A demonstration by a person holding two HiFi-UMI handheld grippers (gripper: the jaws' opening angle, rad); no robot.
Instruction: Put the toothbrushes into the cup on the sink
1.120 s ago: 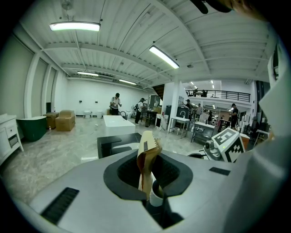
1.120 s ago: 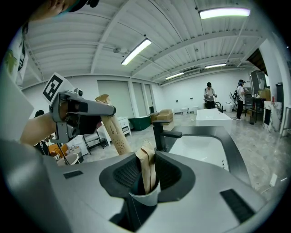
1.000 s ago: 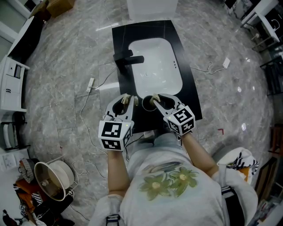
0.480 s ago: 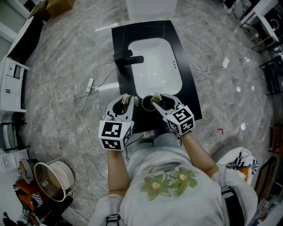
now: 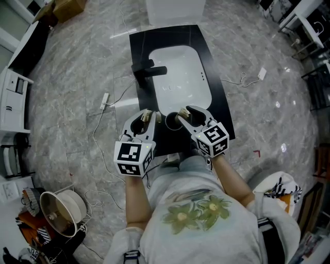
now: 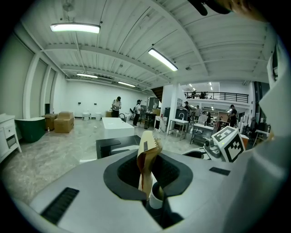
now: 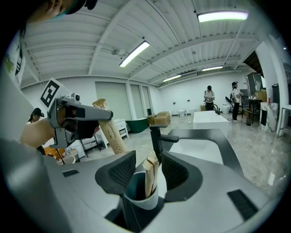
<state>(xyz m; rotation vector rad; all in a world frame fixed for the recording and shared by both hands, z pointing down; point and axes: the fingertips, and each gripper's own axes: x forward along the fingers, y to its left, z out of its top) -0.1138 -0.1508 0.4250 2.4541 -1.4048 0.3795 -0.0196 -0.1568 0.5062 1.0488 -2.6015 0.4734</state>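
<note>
A black-topped sink (image 5: pixel 220 105) with a white basin stands in front of me. On its near edge is the cup (image 5: pixel 170 121), dark inside with a white rim (image 7: pixel 144 200). A paper-wrapped toothbrush (image 7: pixel 150 175) stands in it. My right gripper (image 5: pixel 183 114) (image 7: pixel 146 167) straddles the cup, its jaws opening wide and clear of the toothbrush. Left of the cup, my left gripper (image 5: pixel 146 117) (image 6: pixel 148 172) is shut on a second paper-wrapped toothbrush (image 6: pixel 146 160), held upright, which also shows in the right gripper view (image 7: pixel 112 134).
A black faucet (image 5: pixel 147 69) stands at the basin's left edge. A white box (image 5: pixel 176 10) sits behind the sink. Cables and a power strip (image 5: pixel 104 98) lie on the marble floor at left. A round white appliance (image 5: pixel 63 207) is at lower left. People stand far off.
The right gripper's jaws have spread apart around the cup, letting go of the toothbrush that now stands in it. The left gripper has kept still with its toothbrush.
</note>
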